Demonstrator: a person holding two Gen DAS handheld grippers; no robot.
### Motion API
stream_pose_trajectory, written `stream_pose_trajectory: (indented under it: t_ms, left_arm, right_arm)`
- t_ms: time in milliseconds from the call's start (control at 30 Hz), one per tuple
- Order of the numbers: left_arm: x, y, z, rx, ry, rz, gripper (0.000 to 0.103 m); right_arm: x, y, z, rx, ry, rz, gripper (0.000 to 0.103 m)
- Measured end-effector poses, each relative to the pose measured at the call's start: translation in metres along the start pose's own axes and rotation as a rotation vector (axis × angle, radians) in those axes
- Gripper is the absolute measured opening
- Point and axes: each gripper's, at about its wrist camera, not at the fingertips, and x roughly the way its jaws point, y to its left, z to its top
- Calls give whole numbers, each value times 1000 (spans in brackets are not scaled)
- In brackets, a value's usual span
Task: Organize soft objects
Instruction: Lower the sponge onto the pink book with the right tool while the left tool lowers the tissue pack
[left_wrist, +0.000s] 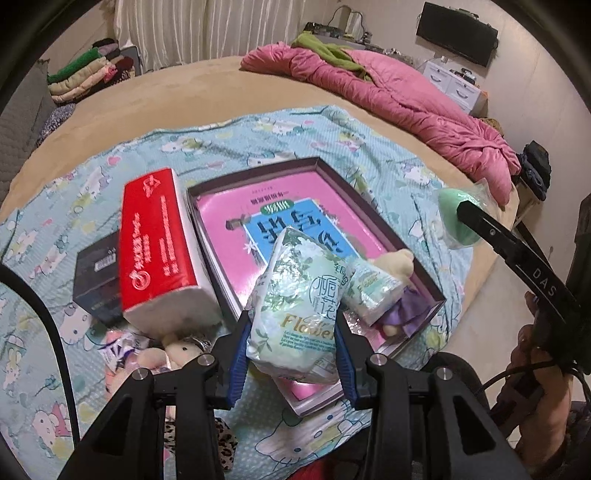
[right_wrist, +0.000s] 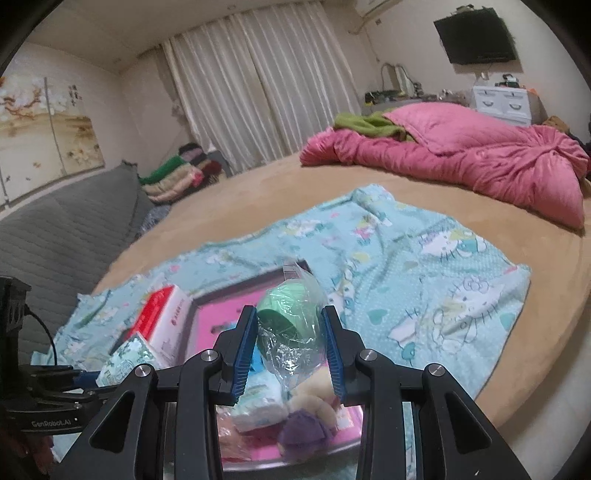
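Both grippers clamped: left gripper tissue pack; right gripper bagged sponge

Bedroom, indoor light, slightly dim. Large bed with tan cover fills most of the view. Cream pleated curtains closed across the far wall. Pink quilt bunched at the bed's far right, green cloth lying on it. Black TV mounted high on the right wall; white drawer unit below it. Grey quilted headboard or sofa back at left, hard to tell which. Folded clothes stack beyond it. Blossom mural panels on the left wall. Pale floor beside the bed.
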Motion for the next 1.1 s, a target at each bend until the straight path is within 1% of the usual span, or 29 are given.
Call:
stream_pose_trajectory:
  t_ms: [33, 133, 167, 300, 567, 767, 933, 1100]
  left_arm:
    - [3, 0, -1, 0, 5, -1, 41]
    - [14, 1, -4, 0, 25, -3, 41]
    - [18, 2, -6, -3, 33, -5, 41]
    - [31, 3, -9, -2, 54, -5, 41]
    - [46, 0, -13, 12, 74, -10, 41]
    - [53, 0, -15, 15, 80, -14, 41]
    - [57, 2, -16, 13, 82, -19, 41]
    - [57, 3, -16, 8, 83, -20, 41]
  right_arm:
    - [4, 0, -2, -10, 18, -17, 36]
    - [11, -4, -7, 1, 55, -27, 36]
    - [15, -5, -9, 1, 75, -45, 36]
    - [24, -10, -15, -3, 123, -71, 36]
    - [40, -21, -26, 6, 211, -131, 36]
    - [48, -18, -32, -12, 240, -123, 36]
    - [52, -14, -34, -19, 244, -118, 36]
    - [57, -11, -35, -9, 247, -73, 36]
